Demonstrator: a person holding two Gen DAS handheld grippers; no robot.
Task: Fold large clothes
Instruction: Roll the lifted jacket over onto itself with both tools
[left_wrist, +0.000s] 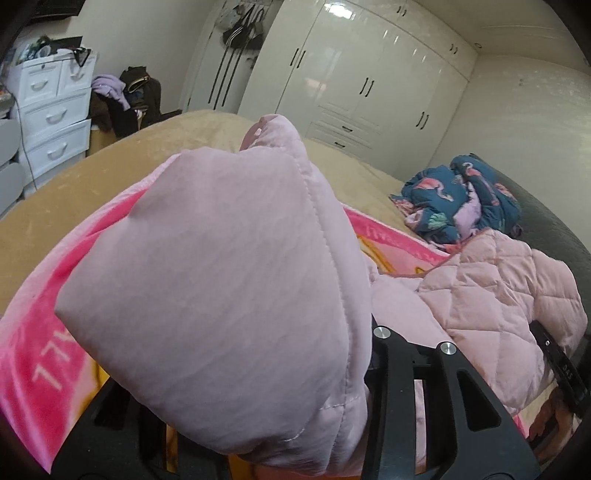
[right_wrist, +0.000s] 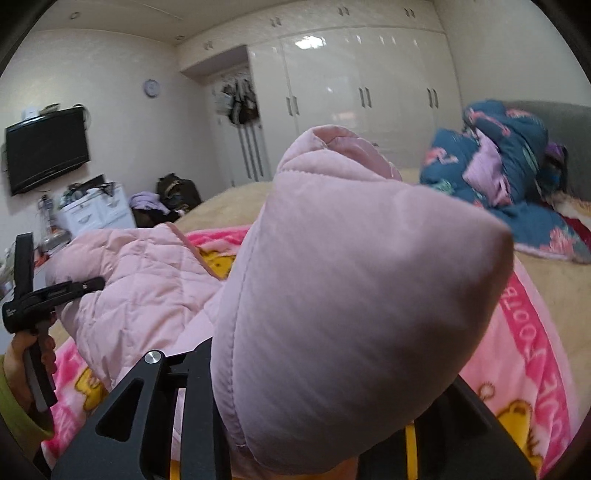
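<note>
A pale pink padded jacket (left_wrist: 221, 277) lies on the bed, and both grippers hold it up at the near edge. In the left wrist view a smooth pink fold bulges up between the black fingers (left_wrist: 406, 373), and my left gripper (left_wrist: 243, 354) is shut on it. The quilted lining (left_wrist: 498, 295) sags to the right, towards the right gripper (left_wrist: 554, 362). In the right wrist view my right gripper (right_wrist: 332, 369) is shut on another fold of the jacket (right_wrist: 351, 314). A hand holds the left gripper (right_wrist: 55, 291) at the far left, clamped on the quilted part (right_wrist: 147, 288).
Under the jacket lies a bright pink cartoon blanket (right_wrist: 524, 350) on a beige bedspread (left_wrist: 92, 177). A crumpled blue flamingo-print quilt (left_wrist: 461, 195) sits by the dark headboard (left_wrist: 546, 221). White wardrobes (left_wrist: 351, 74), white drawers (left_wrist: 51, 110) and a wall television (right_wrist: 44, 147) stand beyond the bed.
</note>
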